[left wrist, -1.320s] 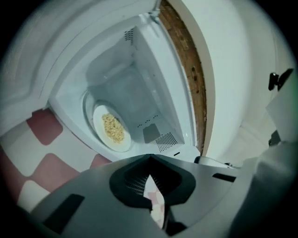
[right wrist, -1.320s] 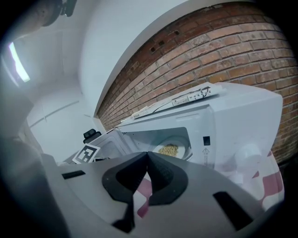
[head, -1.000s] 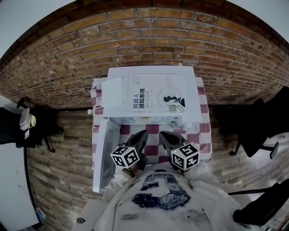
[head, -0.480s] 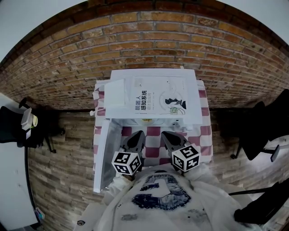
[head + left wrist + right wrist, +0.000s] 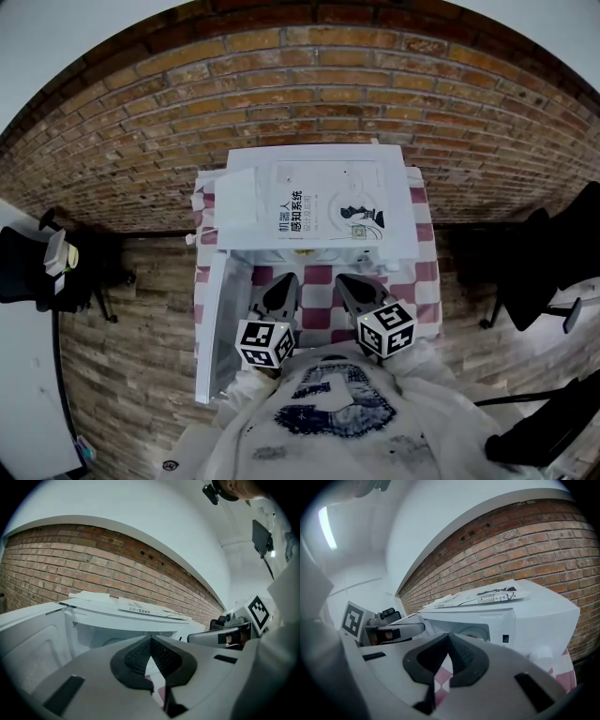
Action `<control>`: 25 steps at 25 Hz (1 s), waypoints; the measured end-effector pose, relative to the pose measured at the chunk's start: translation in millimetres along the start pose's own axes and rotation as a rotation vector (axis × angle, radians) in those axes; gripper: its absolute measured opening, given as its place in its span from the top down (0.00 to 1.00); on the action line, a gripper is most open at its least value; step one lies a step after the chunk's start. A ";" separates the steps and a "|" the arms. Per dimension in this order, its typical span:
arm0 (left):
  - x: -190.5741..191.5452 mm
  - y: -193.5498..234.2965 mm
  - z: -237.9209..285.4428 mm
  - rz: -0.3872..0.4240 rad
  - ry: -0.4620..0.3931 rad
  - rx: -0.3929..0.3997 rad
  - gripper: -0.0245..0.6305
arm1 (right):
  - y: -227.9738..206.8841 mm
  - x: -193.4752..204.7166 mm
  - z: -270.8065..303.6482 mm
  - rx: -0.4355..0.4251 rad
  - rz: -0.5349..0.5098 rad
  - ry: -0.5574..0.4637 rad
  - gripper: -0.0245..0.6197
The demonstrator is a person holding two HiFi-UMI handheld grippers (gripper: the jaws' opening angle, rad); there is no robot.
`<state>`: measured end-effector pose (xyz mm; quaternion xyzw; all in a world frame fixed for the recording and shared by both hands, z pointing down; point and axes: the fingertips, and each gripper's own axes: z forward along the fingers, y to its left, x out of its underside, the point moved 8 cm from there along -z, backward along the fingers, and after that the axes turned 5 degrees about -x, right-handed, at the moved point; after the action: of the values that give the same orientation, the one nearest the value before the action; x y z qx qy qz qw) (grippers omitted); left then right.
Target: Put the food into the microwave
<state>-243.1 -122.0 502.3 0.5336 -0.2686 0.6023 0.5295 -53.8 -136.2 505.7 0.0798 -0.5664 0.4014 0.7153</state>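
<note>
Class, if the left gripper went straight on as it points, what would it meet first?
Probably the open microwave, straight ahead of the left gripper; depth is unclear.

Wht microwave (image 5: 401,211), pink-wht check cloth (image 5: 425,274)

Surroundings only, logged from the head view and both side cameras.
Red brick wall (image 5: 319,84) at the back, with white wall (image 5: 140,522) above the brick and a lit ceiling strip lamp (image 5: 326,524). Wood-plank floor (image 5: 131,356) lies on both sides. The surface (image 5: 427,281) carries a pink-and-white checked cloth. A white booklet (image 5: 328,208) with black print lies flat, raised above the cloth. A plain white sheet (image 5: 239,197) sits just beside it at left (contact unclear). A black office chair (image 5: 539,272) stands at right and a black stand (image 5: 37,267) at far left.
</note>
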 end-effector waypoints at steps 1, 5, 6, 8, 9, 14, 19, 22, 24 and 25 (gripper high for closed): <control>0.4 0.2 0.4 0.000 0.000 0.000 0.95 | -0.2 0.2 0.1 0.000 -0.002 0.001 0.94; 3.0 1.3 1.0 -0.001 0.005 -0.007 0.95 | 1.0 0.5 0.5 -0.005 -0.015 0.008 0.94; 3.3 1.4 0.8 -0.001 0.006 -0.008 0.95 | 1.5 0.3 0.5 -0.006 -0.019 0.011 0.94; 3.7 1.2 0.7 -0.001 0.009 -0.009 0.95 | 1.7 0.2 0.3 -0.007 -0.024 0.014 0.94; 3.7 1.0 0.8 -0.001 0.009 -0.010 0.95 | 1.6 0.3 0.4 -0.007 -0.023 0.014 0.94; 4.0 1.1 0.8 0.000 0.012 -0.011 0.95 | 1.7 1.0 0.6 -0.008 -0.022 0.016 0.94; 7.6 2.5 1.5 -0.010 0.023 -0.014 0.95 | 1.4 1.8 0.8 -0.009 -0.019 0.016 0.94; 7.7 2.3 2.3 -0.007 0.024 -0.015 0.95 | 0.5 1.9 0.8 -0.008 -0.018 0.016 0.94; 7.6 1.8 2.9 -0.003 0.026 -0.015 0.95 | 0.1 2.0 0.6 -0.007 -0.018 0.016 0.94; 7.6 1.6 3.1 -0.003 0.026 -0.015 0.95 | 0.0 1.9 0.5 -0.007 -0.017 0.016 0.94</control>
<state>-242.5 -122.6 510.6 0.5220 -0.2655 0.6065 0.5378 -54.1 -135.6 507.6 0.0791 -0.5614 0.3937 0.7236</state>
